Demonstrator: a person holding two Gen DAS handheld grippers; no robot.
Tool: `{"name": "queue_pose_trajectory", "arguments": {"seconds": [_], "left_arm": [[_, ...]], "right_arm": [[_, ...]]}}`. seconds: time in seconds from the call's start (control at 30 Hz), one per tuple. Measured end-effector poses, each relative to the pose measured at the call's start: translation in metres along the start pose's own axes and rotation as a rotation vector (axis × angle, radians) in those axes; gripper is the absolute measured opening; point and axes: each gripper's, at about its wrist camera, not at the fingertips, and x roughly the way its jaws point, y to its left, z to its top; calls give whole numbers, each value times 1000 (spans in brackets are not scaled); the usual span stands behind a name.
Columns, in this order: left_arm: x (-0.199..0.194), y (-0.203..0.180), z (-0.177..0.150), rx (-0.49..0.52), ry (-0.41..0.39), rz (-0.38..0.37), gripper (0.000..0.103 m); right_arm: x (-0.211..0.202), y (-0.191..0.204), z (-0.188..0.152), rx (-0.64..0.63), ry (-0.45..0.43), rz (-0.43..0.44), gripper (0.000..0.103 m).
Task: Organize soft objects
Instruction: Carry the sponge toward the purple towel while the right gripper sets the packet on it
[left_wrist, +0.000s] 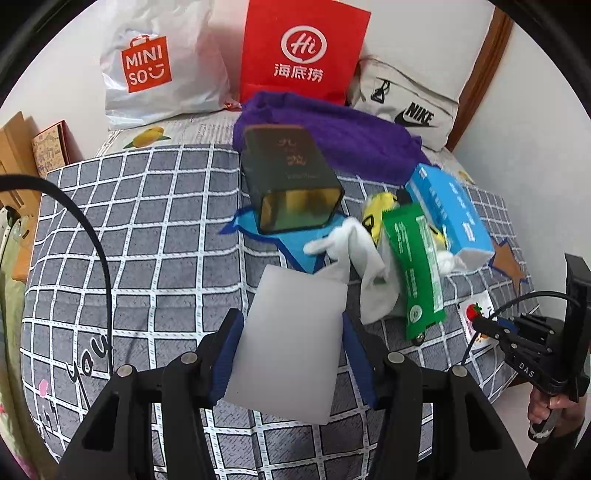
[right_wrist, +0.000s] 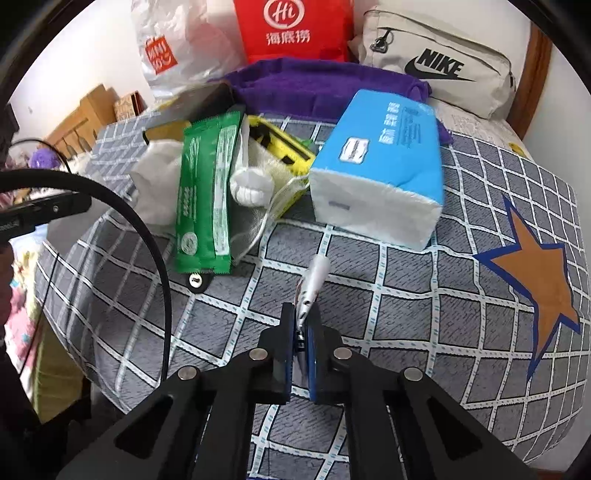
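My left gripper (left_wrist: 291, 325) is shut on a white foam sponge block (left_wrist: 291, 343), held above the grey checked bedspread (left_wrist: 159, 229). My right gripper (right_wrist: 301, 317) is shut on a small thin silvery-white packet (right_wrist: 314, 280) that sticks out past the fingertips. On the bed lie a blue tissue pack (right_wrist: 380, 166), a green wrapper pack (right_wrist: 207, 192), a yellow pouch in a mesh bag (right_wrist: 277, 155), a white cloth (left_wrist: 354, 254), a purple towel (left_wrist: 332, 133) and a dark tin box (left_wrist: 291, 181).
A white Miniso bag (left_wrist: 155, 70), a red paper bag (left_wrist: 303, 51) and a beige Nike bag (right_wrist: 439, 62) stand along the back wall. Wooden furniture (left_wrist: 18, 155) is at the left. The right gripper's body shows in the left wrist view (left_wrist: 535, 347).
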Motion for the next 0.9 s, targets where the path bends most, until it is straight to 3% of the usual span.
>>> {"name": "queue_pose_trajectory", "arguments": {"seconds": [0.37, 0.6, 0.9], "left_arm": [[-16, 10, 30, -23, -59, -2, 52], [-25, 22, 74, -44, -129, 65, 52], [-12, 35, 134, -63, -150, 61, 52]], "right_arm": [[-52, -20, 42, 27, -157, 45, 6], [-55, -41, 85, 48, -213, 66, 6], [-33, -68, 162, 64, -245, 54, 6]]}}
